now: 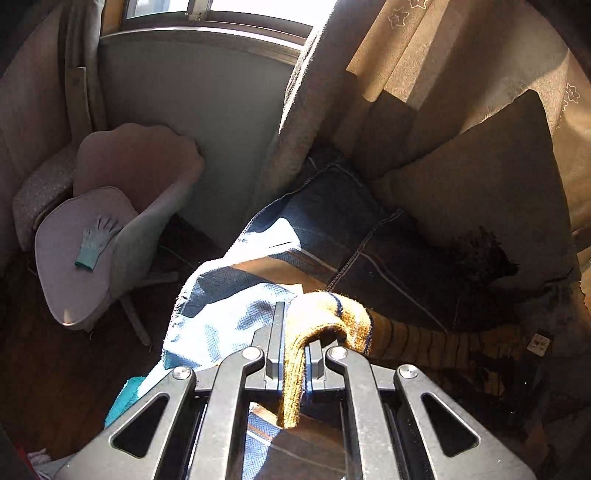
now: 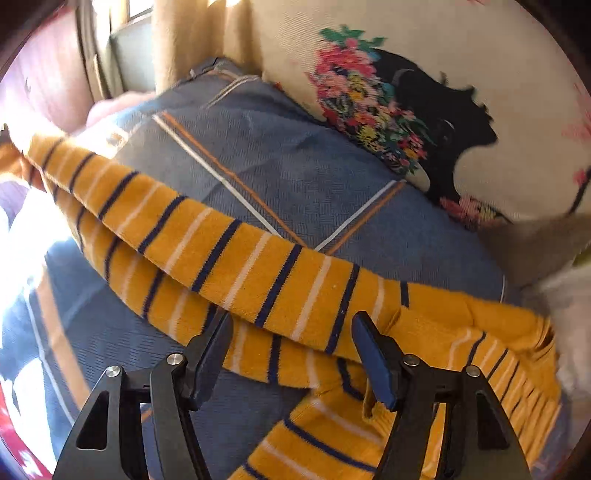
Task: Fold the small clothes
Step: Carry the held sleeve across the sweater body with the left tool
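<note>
1. A mustard-yellow striped knit garment [image 1: 325,321] is seen clenched between the closed fingers of the left tool [image 1: 295,354]; a fold of the fabric is draped over the fingertips and a strip hangs down toward the near edge of the left wrist view.

2. In the right wrist view, the right tool [image 2: 291,332] is shown released, its fingers spread wide apart, with the same garment [image 2: 258,266] stretched as a long band just beyond the fingertips, from far left to near right. A further part of the knit lies between and below the fingers; whether either fingertip touches the cloth cannot be told, as the frame is blurred.

3. The garment is pictured above a blue herringbone cover [image 2: 288,166] crossed by white and orange lines, part of it lit by strong sunlight.

4. A cream cushion with a floral and black print [image 2: 424,110] is seen at the far right, resting against the cover.

5. In the left wrist view, a dark cushion [image 1: 491,206] is propped at the right, and a pale chair [image 1: 110,221] with a teal glove [image 1: 98,240] laid on its seat stands at the far left, beneath a window [image 1: 207,14].
</note>
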`<state>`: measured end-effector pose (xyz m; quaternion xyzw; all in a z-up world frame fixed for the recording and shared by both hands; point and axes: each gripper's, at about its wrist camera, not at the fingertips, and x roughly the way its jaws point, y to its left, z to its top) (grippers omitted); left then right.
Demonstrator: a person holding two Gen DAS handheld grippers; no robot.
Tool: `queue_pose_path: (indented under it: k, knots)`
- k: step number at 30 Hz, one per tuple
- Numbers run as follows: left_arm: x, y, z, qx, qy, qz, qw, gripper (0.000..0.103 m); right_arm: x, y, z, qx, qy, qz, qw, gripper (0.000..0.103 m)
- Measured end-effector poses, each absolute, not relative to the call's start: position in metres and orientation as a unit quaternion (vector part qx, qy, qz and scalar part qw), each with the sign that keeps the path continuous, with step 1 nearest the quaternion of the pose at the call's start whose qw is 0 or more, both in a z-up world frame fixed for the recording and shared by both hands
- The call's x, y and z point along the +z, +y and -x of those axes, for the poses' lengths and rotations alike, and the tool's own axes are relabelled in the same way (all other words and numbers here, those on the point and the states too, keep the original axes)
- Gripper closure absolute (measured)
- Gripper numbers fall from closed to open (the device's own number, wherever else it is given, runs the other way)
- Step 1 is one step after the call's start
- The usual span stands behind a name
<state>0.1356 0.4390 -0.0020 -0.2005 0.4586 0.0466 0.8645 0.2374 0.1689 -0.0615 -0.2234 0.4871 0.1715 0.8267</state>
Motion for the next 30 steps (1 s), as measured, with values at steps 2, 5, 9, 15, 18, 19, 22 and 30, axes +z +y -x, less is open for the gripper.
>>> queue_pose_path:
  k: [2,5,9,15,18,19,22,30]
  knots:
    - [0.001,0.440,-0.133,0.045,0.457,0.207,0.864,0.096,-0.069,0.180,-0.241,0.183,0.496,0.260,0.808,0.086]
    - [0.000,0.447,-0.131,0.047,0.453,0.216,0.864,0.096,-0.056,0.190,-0.257,0.175,0.488,0.279,0.809,0.096]
    - [-0.001,0.449,-0.133,0.046,0.452,0.228,0.861,0.096,-0.038,0.196,-0.302,0.166,0.476,0.264,0.822,0.096]
    - [-0.007,0.447,-0.138,0.047,0.456,0.233,0.858,0.096,-0.030,0.190,-0.342,0.182,0.483,0.240,0.822,0.070]
    - [-0.009,0.447,-0.138,0.043,0.458,0.240,0.855,0.096,-0.009,0.167,-0.338,0.172,0.462,0.204,0.846,0.050]
    - [-0.008,0.446,-0.137,0.039,0.457,0.242,0.855,0.096,-0.004,0.156,-0.331,0.167,0.462,0.189,0.850,0.048]
    - [-0.001,0.440,-0.134,0.025,0.454,0.246,0.856,0.096,0.005,0.122,-0.301,0.179,0.477,0.129,0.851,0.046]
    - [0.033,0.363,-0.127,-0.049,0.462,0.198,0.863,0.096,-0.032,0.023,-0.210,0.137,0.519,-0.017,0.843,0.046]
